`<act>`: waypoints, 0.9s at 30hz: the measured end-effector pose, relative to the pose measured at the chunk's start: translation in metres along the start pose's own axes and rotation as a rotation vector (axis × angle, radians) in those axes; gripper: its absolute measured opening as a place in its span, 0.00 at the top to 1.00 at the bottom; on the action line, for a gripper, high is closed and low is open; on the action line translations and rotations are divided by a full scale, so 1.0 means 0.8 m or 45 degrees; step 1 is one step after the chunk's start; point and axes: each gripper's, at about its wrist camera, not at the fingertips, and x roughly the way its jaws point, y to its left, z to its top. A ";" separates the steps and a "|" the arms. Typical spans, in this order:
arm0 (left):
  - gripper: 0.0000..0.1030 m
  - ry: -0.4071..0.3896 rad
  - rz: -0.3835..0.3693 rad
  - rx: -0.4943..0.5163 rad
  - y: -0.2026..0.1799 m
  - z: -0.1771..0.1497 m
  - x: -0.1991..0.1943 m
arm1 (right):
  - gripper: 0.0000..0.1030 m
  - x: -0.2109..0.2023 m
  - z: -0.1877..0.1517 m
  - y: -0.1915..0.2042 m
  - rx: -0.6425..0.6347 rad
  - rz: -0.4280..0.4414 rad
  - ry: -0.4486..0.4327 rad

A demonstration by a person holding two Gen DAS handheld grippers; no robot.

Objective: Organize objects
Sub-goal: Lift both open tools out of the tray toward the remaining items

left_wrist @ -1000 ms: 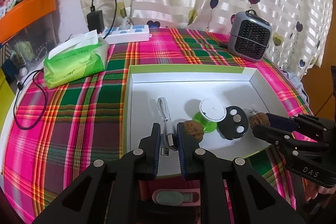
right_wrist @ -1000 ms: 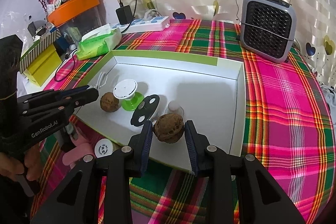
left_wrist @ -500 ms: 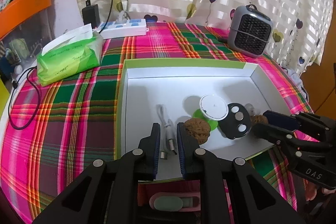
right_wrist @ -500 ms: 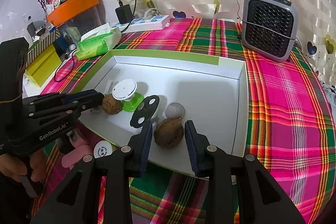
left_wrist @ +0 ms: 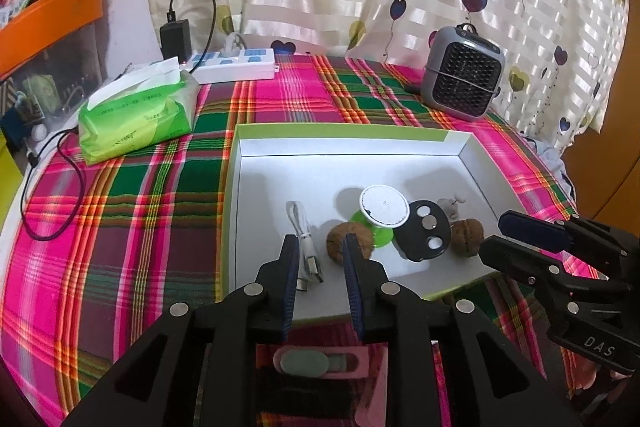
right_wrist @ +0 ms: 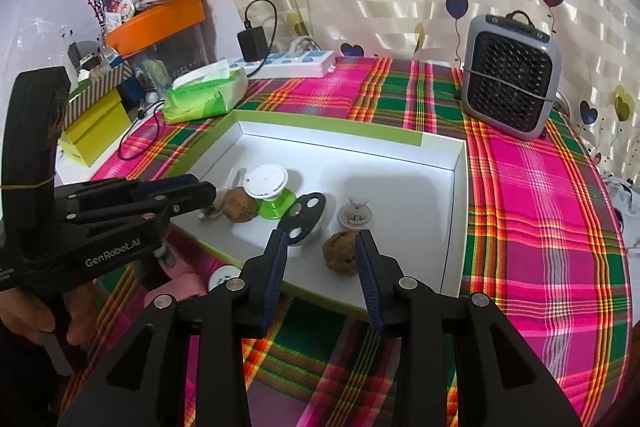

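Tools both hang at the near edge of the shallow white cardboard box w/ green rim (left_wrist: 340,131) (right_wrist: 328,129), which sits on the pink-green plaid surface (left_wrist: 120,211) (right_wrist: 540,211). Left tool (left_wrist: 320,247) (right_wrist: 200,193): jaws spread wide, nothing between them; white USB cable (left_wrist: 304,243) lies on the box floor just ahead, between the finger lines, and brown walnut nr 1 (left_wrist: 344,241) (right_wrist: 240,205) sits just beside the right finger, partly hidden by it. Right tool (right_wrist: 320,239) (left_wrist: 504,235): jaws also wide, gripping nothing; brown walnut nr 2 (right_wrist: 340,253) (left_wrist: 466,237) rests on the box floor, close to the right finger, contact cannot be told.

Between the 2 walnuts: white round disc on green stand (left_wrist: 382,211) (right_wrist: 268,187), then black oval plate w/ three holes (left_wrist: 424,231) (right_wrist: 302,215), tilted. Small white round piece (right_wrist: 354,213) (left_wrist: 452,209) sits behind walnut nr 2.

Outside the box: pink-and-grey flat item (left_wrist: 320,361) near the box front, under the left tool. Green tissue pack (left_wrist: 136,115) (right_wrist: 208,95) at far left, white power strip (left_wrist: 236,65) (right_wrist: 296,63) w/ black charger (left_wrist: 174,35) (right_wrist: 252,43) at the back, grey mini heater (left_wrist: 462,77) (right_wrist: 510,83) at far right.
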 end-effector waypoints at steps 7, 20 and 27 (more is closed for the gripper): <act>0.80 -0.038 -0.014 0.019 -0.011 -0.008 -0.025 | 0.64 -0.017 -0.006 0.009 0.003 0.020 -0.032; 0.80 -0.058 -0.026 0.052 -0.029 -0.031 -0.057 | 0.64 -0.046 -0.023 0.030 -0.013 0.048 -0.062; 0.80 -0.064 -0.036 0.059 -0.035 -0.042 -0.071 | 0.64 -0.059 -0.032 0.039 -0.021 0.054 -0.072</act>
